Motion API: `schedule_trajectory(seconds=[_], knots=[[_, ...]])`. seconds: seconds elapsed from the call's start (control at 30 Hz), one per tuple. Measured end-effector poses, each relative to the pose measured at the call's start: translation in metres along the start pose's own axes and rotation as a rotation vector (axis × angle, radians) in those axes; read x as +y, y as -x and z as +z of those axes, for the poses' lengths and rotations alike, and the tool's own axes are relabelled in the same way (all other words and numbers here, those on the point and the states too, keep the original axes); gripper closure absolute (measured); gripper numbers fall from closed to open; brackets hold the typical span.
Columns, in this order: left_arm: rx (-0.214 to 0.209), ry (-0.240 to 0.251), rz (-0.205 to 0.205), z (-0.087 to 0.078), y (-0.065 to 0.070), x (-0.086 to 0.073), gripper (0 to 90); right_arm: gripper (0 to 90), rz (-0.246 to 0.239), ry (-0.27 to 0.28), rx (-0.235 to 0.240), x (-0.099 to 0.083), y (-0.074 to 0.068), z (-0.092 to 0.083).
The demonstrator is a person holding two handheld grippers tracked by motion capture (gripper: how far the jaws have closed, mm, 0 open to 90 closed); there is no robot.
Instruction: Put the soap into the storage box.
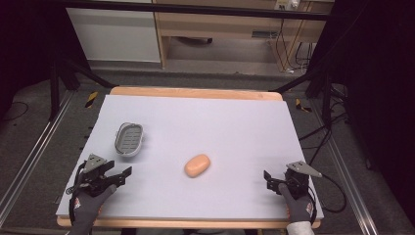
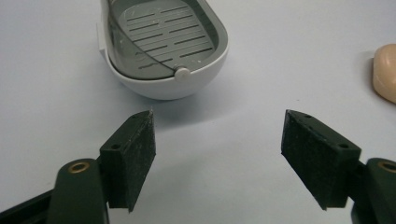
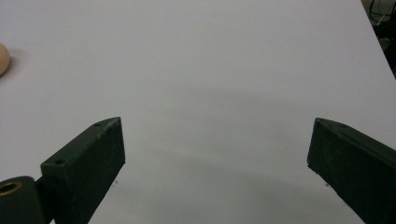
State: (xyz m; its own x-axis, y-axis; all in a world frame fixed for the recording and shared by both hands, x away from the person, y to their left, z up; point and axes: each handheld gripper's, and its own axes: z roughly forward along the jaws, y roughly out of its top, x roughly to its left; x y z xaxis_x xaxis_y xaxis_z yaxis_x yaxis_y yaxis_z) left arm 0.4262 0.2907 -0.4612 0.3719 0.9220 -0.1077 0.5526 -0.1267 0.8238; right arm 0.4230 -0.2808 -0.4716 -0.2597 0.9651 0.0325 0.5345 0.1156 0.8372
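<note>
Soap bar lies mid-table, just right of and nearer me than the soap dish, long axis angled toward the far right corner. My left gripper sits closer to the soap than the right gripper — both jaws wide, empty. I'd guess a left-hand pick.

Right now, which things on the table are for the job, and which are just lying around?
Probably for the job:
- soap bar, loose on the white table
- soap dish, nothing in it
- left gripper and right gripper, both open, holding nothing

Just lying about:
- cables on the floor
- wooden desk behind
</note>
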Motion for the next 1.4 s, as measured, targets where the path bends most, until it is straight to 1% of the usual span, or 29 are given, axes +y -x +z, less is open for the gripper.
schedule_trajectory(seconds=[0.07, 0.13, 0.17, 0.23, 0.3, 0.33, 0.4, 0.5, 0.6, 0.83, 0.97, 1.1, 1.4], knots=[[-0.001, 0.008, -0.003, -0.001, 0.004, 0.0, 27.0, 4.3, -0.007, 0.002, -0.005, 0.0, 0.0, 0.0], [-0.005, 0.008, -0.002, -0.001, 0.005, 0.0, 27.4, 4.4, -0.001, -0.003, -0.001, 0.0, -0.001, 0.0], [-0.007, 0.009, 0.001, -0.001, 0.006, 0.001, 27.9, 4.4, -0.014, -0.002, -0.011, -0.001, 0.0, 0.001], [-0.016, 0.008, 0.01, -0.001, 0.009, 0.001, 28.8, 4.4, 0.001, -0.008, -0.012, -0.001, -0.001, 0.001], [-0.016, 0.011, 0.009, -0.001, 0.01, 0.001, 29.1, 4.4, -0.002, -0.004, -0.016, -0.001, -0.001, 0.001], [-0.023, 0.014, 0.017, -0.001, 0.013, 0.002, 29.8, 4.4, -0.004, -0.007, -0.015, -0.002, 0.0, 0.0], [-0.024, 0.017, 0.02, -0.001, 0.014, 0.002, 29.9, 4.4, -0.007, -0.005, -0.02, -0.002, 0.0, 0.001], [-0.029, 0.021, 0.026, 0.0, 0.018, 0.003, 30.3, 4.4, -0.005, -0.01, -0.017, -0.003, 0.001, 0.001], [-0.03, 0.018, 0.037, 0.001, 0.02, 0.003, 30.4, 4.4, -0.006, -0.005, -0.018, -0.003, 0.001, 0.001], [-0.039, 0.019, 0.045, 0.002, 0.026, 0.004, 30.2, 4.3, -0.001, -0.001, -0.015, -0.003, 0.001, 0.0], [-0.047, 0.023, 0.049, 0.003, 0.03, 0.005, 30.1, 4.3, -0.005, 0.002, -0.017, -0.003, 0.001, 0.0], [-0.054, 0.024, 0.062, 0.004, 0.034, 0.006, 29.9, 4.3, -0.005, 0.002, -0.019, -0.002, 0.0, 0.0], [-0.073, 0.026, 0.068, 0.007, 0.042, 0.009, 29.1, 4.3, -0.011, -0.001, -0.02, -0.003, 0.0, 0.0]])
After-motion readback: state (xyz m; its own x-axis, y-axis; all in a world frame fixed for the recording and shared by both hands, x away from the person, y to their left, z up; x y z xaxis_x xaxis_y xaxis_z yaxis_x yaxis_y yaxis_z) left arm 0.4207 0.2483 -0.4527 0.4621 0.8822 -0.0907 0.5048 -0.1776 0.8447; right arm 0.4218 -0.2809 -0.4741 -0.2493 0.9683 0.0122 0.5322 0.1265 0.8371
